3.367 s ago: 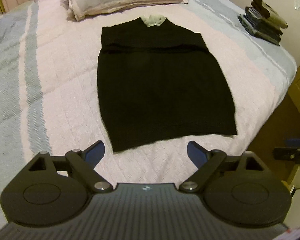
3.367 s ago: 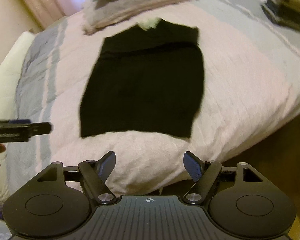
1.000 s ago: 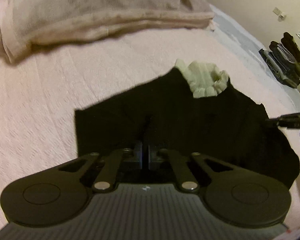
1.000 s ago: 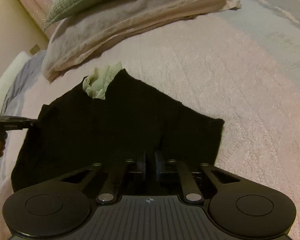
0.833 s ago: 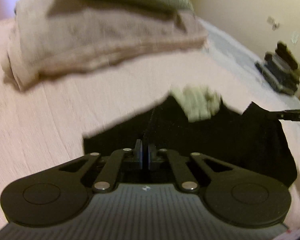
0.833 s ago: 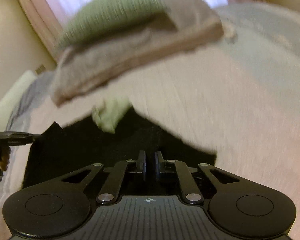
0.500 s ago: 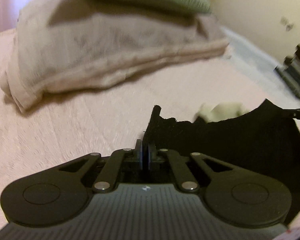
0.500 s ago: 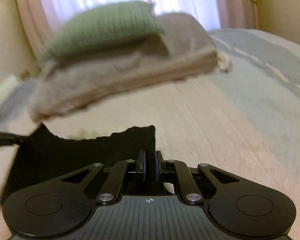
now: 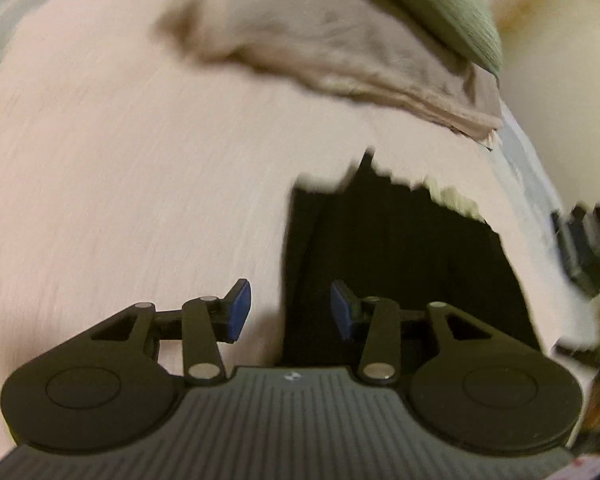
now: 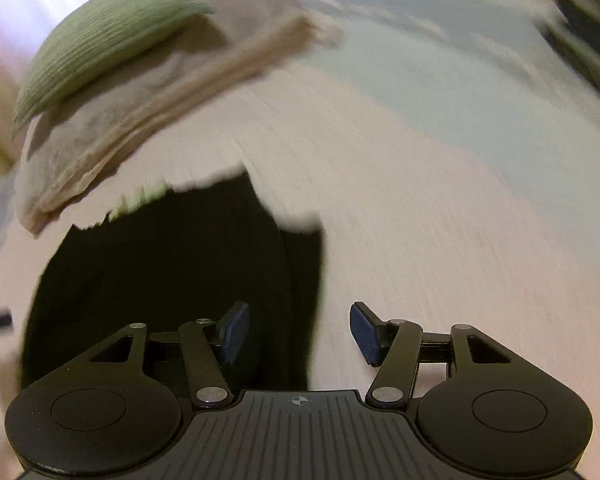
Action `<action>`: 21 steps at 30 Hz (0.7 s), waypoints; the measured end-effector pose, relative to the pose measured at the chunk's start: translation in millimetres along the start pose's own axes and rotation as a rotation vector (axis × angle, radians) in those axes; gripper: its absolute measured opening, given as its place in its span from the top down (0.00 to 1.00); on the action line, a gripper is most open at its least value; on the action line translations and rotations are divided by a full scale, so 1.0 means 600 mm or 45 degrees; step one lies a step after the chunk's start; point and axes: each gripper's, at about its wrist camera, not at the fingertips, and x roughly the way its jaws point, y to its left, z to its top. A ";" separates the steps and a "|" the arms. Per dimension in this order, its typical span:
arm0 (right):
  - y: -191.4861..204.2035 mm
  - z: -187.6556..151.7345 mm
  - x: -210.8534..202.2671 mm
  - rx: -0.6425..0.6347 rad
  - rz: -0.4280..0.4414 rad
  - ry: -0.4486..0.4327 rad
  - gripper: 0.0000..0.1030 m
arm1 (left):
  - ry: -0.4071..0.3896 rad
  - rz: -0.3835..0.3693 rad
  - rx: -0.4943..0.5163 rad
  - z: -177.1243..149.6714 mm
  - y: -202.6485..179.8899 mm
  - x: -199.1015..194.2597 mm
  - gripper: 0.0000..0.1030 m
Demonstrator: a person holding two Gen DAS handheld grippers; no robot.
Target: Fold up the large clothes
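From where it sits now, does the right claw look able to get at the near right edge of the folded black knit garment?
Probably yes. The right claw, jaws opening and pressing on nothing, sits just over the black knit garment with that edge between the pads; only bare pink bedspread lies beside it.

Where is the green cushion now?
The green cushion lies on top of the folded beige blanket, beyond the black garment; upper left in the right wrist view.
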 end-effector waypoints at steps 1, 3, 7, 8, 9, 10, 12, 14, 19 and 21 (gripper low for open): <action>-0.011 -0.024 -0.018 0.050 0.009 0.000 0.48 | 0.019 -0.020 -0.071 -0.021 0.007 -0.013 0.63; -0.014 -0.055 -0.035 0.091 0.011 -0.021 0.48 | 0.046 -0.058 -0.214 -0.067 0.020 -0.024 0.59; 0.002 -0.071 0.005 0.138 0.023 0.022 0.48 | 0.057 -0.062 -0.409 -0.110 0.050 0.013 0.50; -0.005 -0.072 0.019 0.214 0.037 0.019 0.49 | 0.044 -0.066 -0.459 -0.113 0.057 0.023 0.58; -0.016 -0.074 0.026 0.313 0.093 -0.011 0.54 | 0.007 -0.103 -0.504 -0.114 0.063 0.027 0.67; -0.029 -0.077 0.031 0.438 0.182 -0.036 0.84 | -0.018 -0.118 -0.518 -0.113 0.065 0.028 0.87; -0.036 -0.076 0.029 0.516 0.199 -0.057 0.93 | -0.049 -0.124 -0.479 -0.105 0.061 0.021 0.94; -0.028 -0.072 0.013 0.443 0.097 -0.121 0.94 | -0.096 -0.107 -0.394 -0.097 0.055 0.005 0.94; -0.038 -0.084 0.041 0.450 -0.020 -0.071 0.94 | -0.036 -0.062 -0.339 -0.100 0.089 0.045 0.92; -0.020 -0.069 0.037 0.364 -0.068 -0.030 0.88 | -0.013 -0.041 -0.294 -0.087 0.073 0.047 0.91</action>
